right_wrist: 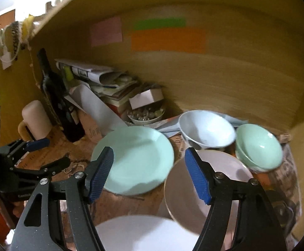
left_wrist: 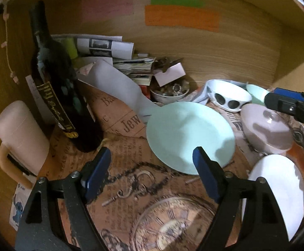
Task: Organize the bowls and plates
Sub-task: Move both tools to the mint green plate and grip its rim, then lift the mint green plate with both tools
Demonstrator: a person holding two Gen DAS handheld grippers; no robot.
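A mint green plate (left_wrist: 190, 136) (right_wrist: 134, 159) lies on the printed paper in the middle of a wooden shelf. A white plate (left_wrist: 277, 190) (right_wrist: 145, 232) lies nearer, at the right. A pinkish-grey bowl (left_wrist: 266, 128) (right_wrist: 206, 188) sits right of the green plate. Behind it stand a white bowl with dark spots (left_wrist: 228, 97) (right_wrist: 207, 129) and a small mint bowl (left_wrist: 256, 93) (right_wrist: 258, 146). My left gripper (left_wrist: 152, 171) is open and empty, just before the green plate's near edge. My right gripper (right_wrist: 148, 173) is open and empty, above the green plate and pinkish bowl; it also shows in the left wrist view (left_wrist: 292, 106).
A dark wine bottle (left_wrist: 55, 83) and a pink mug (left_wrist: 20, 138) stand at the left. Papers and books (left_wrist: 114, 62), a small white box (left_wrist: 168, 74) and a dish of trinkets (left_wrist: 169, 92) crowd the back. Wooden walls close the back and right.
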